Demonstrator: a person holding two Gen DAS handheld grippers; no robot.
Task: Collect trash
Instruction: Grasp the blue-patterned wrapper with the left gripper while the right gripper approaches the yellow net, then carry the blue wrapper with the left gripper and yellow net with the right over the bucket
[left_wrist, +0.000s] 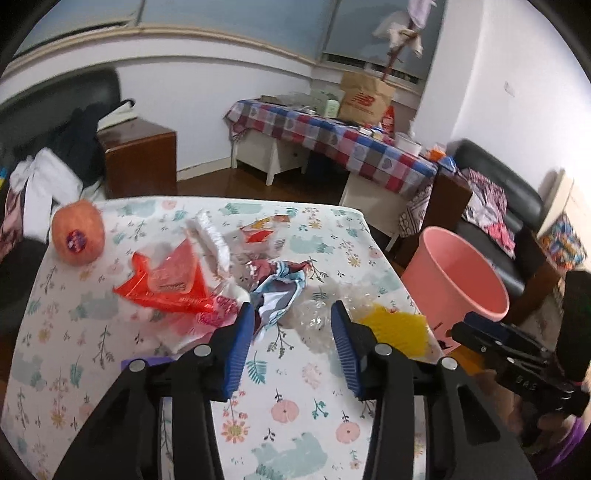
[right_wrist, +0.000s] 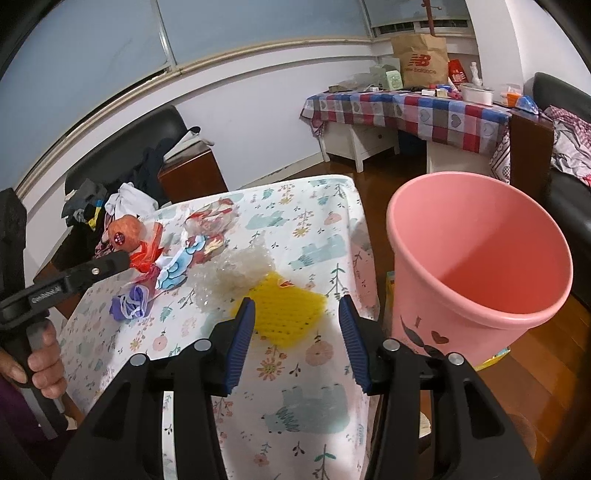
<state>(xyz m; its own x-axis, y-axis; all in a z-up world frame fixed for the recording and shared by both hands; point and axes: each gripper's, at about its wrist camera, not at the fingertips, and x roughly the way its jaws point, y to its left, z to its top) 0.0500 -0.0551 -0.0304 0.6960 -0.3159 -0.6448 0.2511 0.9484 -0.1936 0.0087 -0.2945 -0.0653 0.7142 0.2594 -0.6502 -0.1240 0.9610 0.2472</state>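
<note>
Trash lies scattered on a table under a floral cloth (left_wrist: 291, 406). My left gripper (left_wrist: 292, 325) stands open just above the cloth. Its tips flank a crumpled clear plastic (left_wrist: 314, 321) and the edge of a blue-and-white wrapper (left_wrist: 280, 291), and the pads touch neither. A red plastic bag (left_wrist: 166, 284) lies to the left of it. My right gripper (right_wrist: 296, 314) is open over a yellow foam net (right_wrist: 284, 314) near the table's right edge, and I see no squeeze on it. A pink bin (right_wrist: 406, 295) stands on the floor beside that edge.
An orange fruit with a sticker (left_wrist: 77, 232) sits at the table's far left corner. A purple crumpled piece (right_wrist: 129, 302) lies near the left gripper (right_wrist: 123, 260), which a hand (right_wrist: 40, 369) holds. Behind are a checked-cloth table (left_wrist: 332, 140), a wooden cabinet (left_wrist: 140, 155) and black sofas.
</note>
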